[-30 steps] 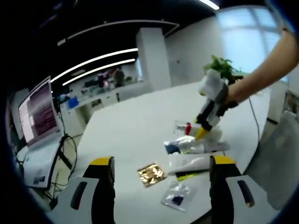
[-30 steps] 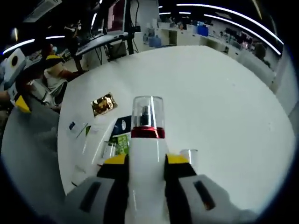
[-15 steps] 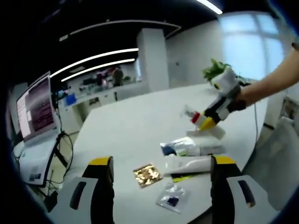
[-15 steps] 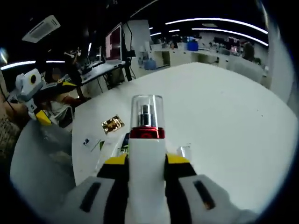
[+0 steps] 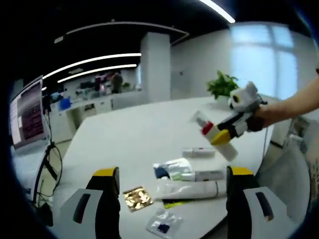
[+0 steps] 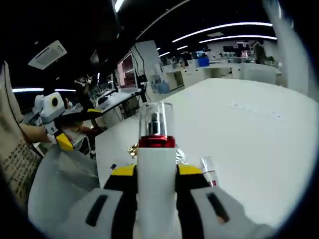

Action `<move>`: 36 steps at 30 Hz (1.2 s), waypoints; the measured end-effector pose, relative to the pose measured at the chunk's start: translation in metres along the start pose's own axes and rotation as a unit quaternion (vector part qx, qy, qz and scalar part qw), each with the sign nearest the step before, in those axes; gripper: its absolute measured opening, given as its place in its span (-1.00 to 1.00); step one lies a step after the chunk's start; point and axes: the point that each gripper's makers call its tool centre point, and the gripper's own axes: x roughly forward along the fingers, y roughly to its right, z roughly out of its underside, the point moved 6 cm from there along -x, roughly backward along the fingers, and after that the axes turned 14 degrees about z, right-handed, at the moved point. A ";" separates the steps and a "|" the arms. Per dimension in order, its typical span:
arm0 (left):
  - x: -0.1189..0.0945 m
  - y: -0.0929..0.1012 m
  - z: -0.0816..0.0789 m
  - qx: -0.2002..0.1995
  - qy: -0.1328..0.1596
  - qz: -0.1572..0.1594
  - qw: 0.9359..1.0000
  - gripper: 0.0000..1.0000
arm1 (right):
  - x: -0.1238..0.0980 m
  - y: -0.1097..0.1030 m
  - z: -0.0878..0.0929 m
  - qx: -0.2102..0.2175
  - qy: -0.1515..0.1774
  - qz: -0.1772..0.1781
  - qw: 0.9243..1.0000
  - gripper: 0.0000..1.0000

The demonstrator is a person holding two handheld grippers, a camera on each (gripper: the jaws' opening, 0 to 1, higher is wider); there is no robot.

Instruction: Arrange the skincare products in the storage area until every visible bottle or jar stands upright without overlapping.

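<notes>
Round white table (image 5: 129,134), large, carries the clutter. Right gripper (image 5: 225,135) is raised above the table's far right side, clenched on a white pump bottle with a red collar and clear cap (image 6: 155,164), tilted, clear of the surface. Left gripper (image 5: 169,175) has jaws wide apart, grasping nothing, at the near edge. Between its jaws lie a white tube (image 5: 192,188), a blue-capped tube (image 5: 174,170), a gold foil sachet (image 5: 137,197) and a clear sachet (image 5: 162,225). A small red-banded bottle (image 5: 198,152) lies flat beyond them.
</notes>
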 end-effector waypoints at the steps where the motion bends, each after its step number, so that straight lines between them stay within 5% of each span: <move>1: 0.006 0.003 -0.006 -0.011 0.014 0.011 1.000 0.72 | -0.002 -0.001 -0.001 0.005 0.005 -0.004 1.000 -0.43; 9: 0.044 0.019 -0.039 -0.055 0.071 0.074 0.993 0.72 | -0.023 -0.018 -0.010 0.032 0.045 -0.047 0.997 -0.43; 14: 0.059 0.027 -0.045 -0.059 0.067 0.107 0.990 0.69 | -0.033 -0.023 -0.009 0.043 0.056 -0.068 0.995 -0.43; 16: 0.067 0.036 -0.048 -0.054 0.057 0.145 0.986 0.64 | -0.037 -0.024 -0.008 0.048 0.060 -0.074 0.994 -0.43; 23: 0.090 0.057 -0.056 -0.058 0.032 0.260 0.963 0.47 | -0.047 -0.028 -0.005 0.061 0.072 -0.099 0.991 -0.43; 31: 0.108 0.062 -0.051 -0.078 -0.003 0.333 0.940 0.21 | -0.058 -0.031 -0.007 0.089 0.100 -0.129 0.982 -0.43; 34: 0.113 0.068 -0.057 -0.108 0.029 0.361 0.926 0.06 | -0.060 -0.032 -0.008 0.096 0.109 -0.139 0.980 -0.43; 36: 0.117 0.068 -0.056 -0.108 0.026 0.362 0.926 -0.03 | -0.062 -0.031 -0.009 0.099 0.116 -0.143 0.978 -0.43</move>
